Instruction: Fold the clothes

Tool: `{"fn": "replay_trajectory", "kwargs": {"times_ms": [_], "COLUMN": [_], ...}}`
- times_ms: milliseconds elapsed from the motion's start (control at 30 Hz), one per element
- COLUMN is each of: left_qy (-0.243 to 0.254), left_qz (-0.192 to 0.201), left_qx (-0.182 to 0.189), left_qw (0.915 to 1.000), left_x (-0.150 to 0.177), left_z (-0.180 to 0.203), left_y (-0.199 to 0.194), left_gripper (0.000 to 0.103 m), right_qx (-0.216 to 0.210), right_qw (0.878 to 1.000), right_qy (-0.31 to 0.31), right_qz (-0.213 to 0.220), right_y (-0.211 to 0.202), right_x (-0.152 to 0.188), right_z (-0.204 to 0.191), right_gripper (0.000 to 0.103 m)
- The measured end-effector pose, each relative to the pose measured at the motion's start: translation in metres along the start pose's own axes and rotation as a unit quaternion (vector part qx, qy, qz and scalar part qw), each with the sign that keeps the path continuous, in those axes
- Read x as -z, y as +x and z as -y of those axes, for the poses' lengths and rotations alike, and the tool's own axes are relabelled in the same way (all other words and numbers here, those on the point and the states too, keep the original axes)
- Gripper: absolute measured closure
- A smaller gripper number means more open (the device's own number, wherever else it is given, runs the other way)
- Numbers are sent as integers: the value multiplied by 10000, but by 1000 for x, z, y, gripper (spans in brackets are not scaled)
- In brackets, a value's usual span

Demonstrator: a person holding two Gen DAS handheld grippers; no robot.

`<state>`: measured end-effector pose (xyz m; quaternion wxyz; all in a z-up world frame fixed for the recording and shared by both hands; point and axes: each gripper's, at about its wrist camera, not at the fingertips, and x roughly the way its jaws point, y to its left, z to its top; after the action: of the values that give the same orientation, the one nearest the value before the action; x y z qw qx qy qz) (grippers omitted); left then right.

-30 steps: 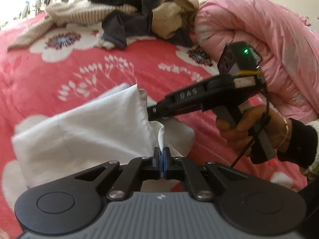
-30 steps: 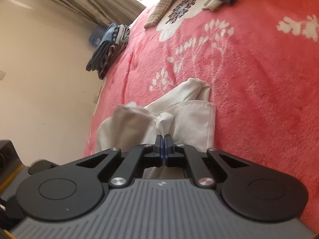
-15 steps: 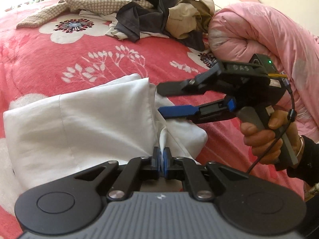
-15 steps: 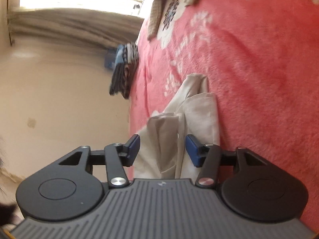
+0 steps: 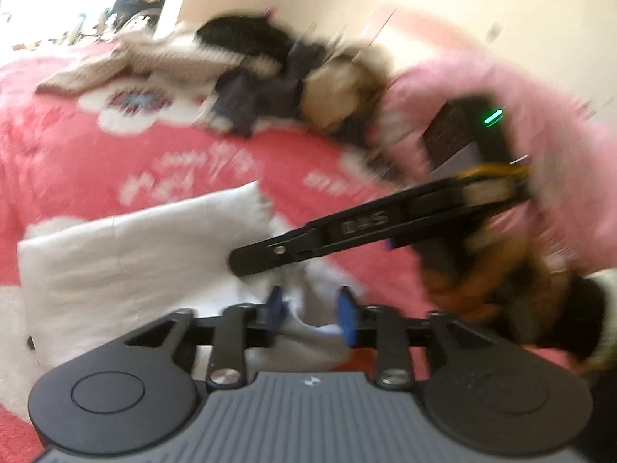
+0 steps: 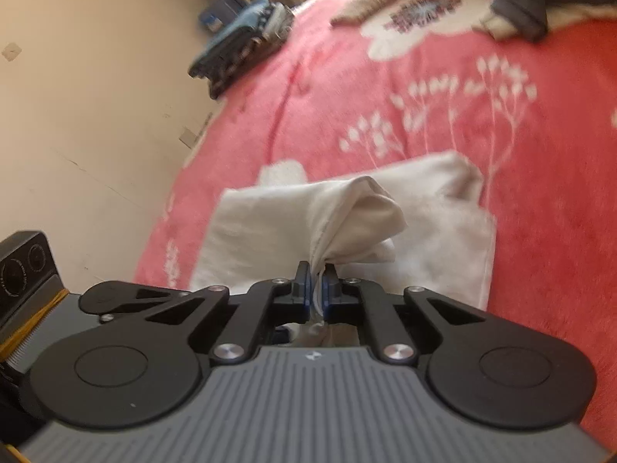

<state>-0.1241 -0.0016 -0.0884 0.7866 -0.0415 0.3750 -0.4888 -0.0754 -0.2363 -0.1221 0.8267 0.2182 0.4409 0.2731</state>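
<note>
A white garment [image 5: 135, 262] lies half folded on the red flowered blanket [image 5: 77, 154]. My left gripper [image 5: 311, 312] is opening its jaws; a loose edge of the white cloth sits between the blue pads [image 5: 347, 318], and they do not press on it. My right gripper [image 6: 316, 289] is shut on a bunched fold of the white garment [image 6: 347, 212], which rises from the flat part into the pads. In the blurred left wrist view the right gripper [image 5: 241, 260] reaches in from the right, its tip over the garment's right edge.
A pile of unfolded clothes [image 5: 270, 77] lies at the far side of the bed beside a rolled pink duvet [image 5: 540, 123]. A hand [image 5: 482, 281] holds the right gripper. A folded stack [image 6: 243, 46] sits at the bed's edge by the beige wall [image 6: 96, 115].
My left gripper, shut on the cloth edge before, now has its jaws apart. My right gripper opened, then closed on a fold of the garment and lifted it. Both views have swung.
</note>
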Motion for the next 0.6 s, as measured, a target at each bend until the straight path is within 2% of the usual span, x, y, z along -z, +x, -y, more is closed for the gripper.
{"fn": "replay_trajectory", "kwargs": {"times_ms": [100,233,400,500,600], "left_qy": [-17,-22,-287,-31,286], "left_qz": [32,-95,-38,-38,-117], "left_qx": [149,-257,-687,-949,-1008], "left_qw": [9999,9996,9972,9955,9944], "left_x": [2,13,18,16,19], "left_z": [-3,-11,-30,-32,-31], "left_y": [-23,-41,-56,-51,-39], "left_gripper": [61,62,64,65,65], "right_qx": [-100,-6,28,-74,-77], "right_qw": [9999,9997,9995,9996,9993], "right_qy": [-81,-240,-290,-252,-339], "right_qz": [83,-6,-96,-120,-121], "right_y": [-14,-19,-23,-26,-32], "right_x": [-10,-22,-27,-27,-26], "right_z": [2,10,22,28,30], "right_gripper": [99,99,99,99,99]}}
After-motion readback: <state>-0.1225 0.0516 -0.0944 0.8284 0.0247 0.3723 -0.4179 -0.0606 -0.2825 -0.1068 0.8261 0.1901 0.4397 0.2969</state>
